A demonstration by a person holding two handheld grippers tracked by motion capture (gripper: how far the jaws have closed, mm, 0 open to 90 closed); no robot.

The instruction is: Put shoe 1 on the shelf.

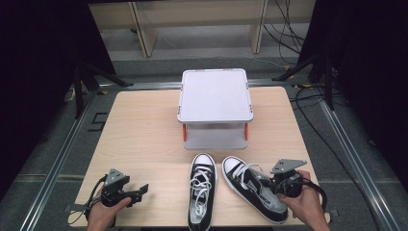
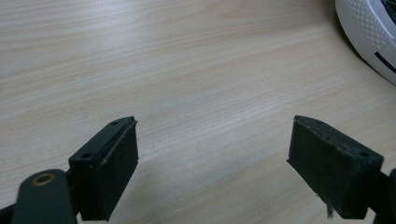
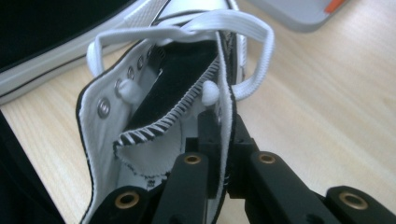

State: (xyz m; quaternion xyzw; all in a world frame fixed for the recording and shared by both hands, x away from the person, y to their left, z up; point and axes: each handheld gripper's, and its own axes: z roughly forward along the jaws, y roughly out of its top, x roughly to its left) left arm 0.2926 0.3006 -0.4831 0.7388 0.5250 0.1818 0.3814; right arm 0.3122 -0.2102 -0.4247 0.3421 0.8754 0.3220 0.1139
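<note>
Nearest of all is the black canvas wall of the right-hand sneaker (image 3: 154, 116), pinched between the jaws of my right claw (image 3: 219, 135). One jaw sits inside the shoe's opening and the other outside, and they are closed tight on the side panel just below the top eyelet. A loop of white lace (image 3: 261, 51) arches over them.

Taking the grey box (image 1: 215, 96) as my landmark: it stands upside-looking, flat and square, at the far middle of the wooden counter (image 1: 139, 130), with orange clips at its lower corners. It is the biggest thing on the counter.

Next in size are the two black-and-white sneakers. Both lie on the near side of the box, toes pointing toward it. The left sneaker (image 1: 202, 192) lies straight, directly in front of the box. The right-hand sneaker, the one I hold, lies just beside it, angled so its heel swings away to the right of the box. Their toe caps are close together but I cannot tell whether they touch.

Smallest are my claws. The right claw sits at the heel end of the angled sneaker, near and to the right of the box. My left claw (image 2: 212, 154) is well off to the near left of the box, jaws spread wide over bare wood with nothing between them; a white toe cap (image 2: 369, 32) shows at the edge of its view.
</note>
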